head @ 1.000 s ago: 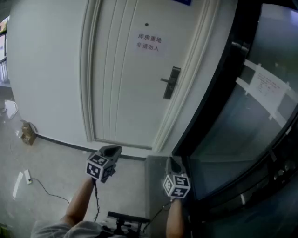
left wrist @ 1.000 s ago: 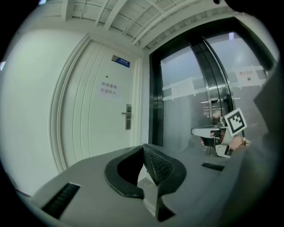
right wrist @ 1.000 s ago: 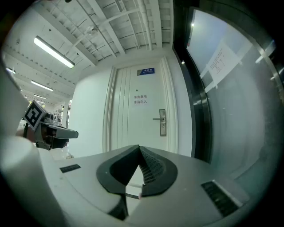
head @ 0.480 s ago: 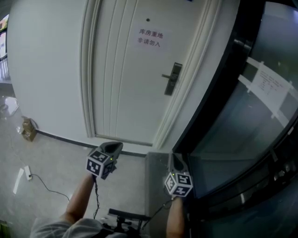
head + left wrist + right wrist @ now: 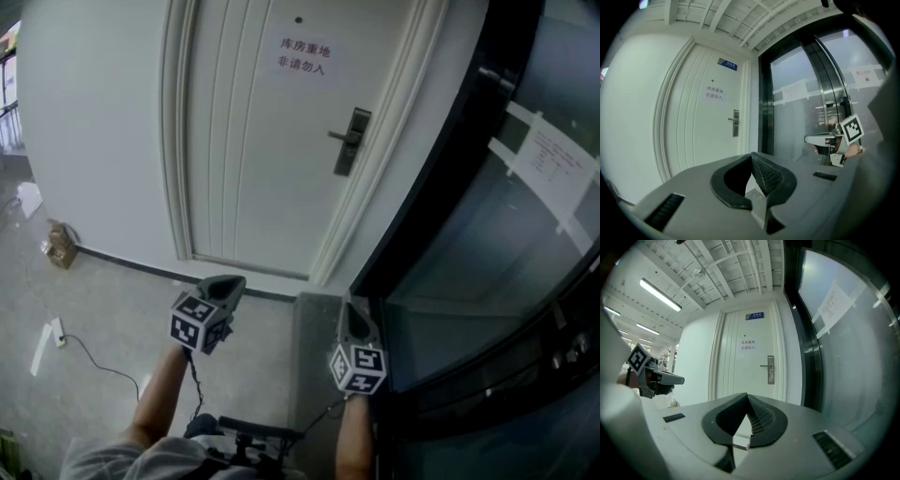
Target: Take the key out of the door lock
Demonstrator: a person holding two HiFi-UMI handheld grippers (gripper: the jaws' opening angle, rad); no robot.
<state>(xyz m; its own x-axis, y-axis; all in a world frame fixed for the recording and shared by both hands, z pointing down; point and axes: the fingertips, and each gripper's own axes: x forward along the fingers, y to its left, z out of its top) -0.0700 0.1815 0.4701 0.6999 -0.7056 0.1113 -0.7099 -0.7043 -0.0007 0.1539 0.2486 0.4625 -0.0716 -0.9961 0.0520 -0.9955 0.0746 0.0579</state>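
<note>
Head view: I hold my left gripper (image 5: 225, 284) and right gripper (image 5: 353, 317) low over the floor (image 5: 112, 300), both aimed at the white door (image 5: 253, 150). Its lock (image 5: 352, 141) is well ahead of both fingertips, up and between them, and the key is too small to make out. A glass wall (image 5: 487, 244) runs beside my right fingers.

Left gripper view: my left fingers (image 5: 766, 176) are pressed together at the tips with nothing between them. The lock stands far beyond them, slightly left, and my right gripper shows off to their right.

Right gripper view: my right fingers (image 5: 759, 418) are likewise closed and empty. The lock hangs far ahead, just right of the tips, below a paper sign (image 5: 748, 345).
</note>
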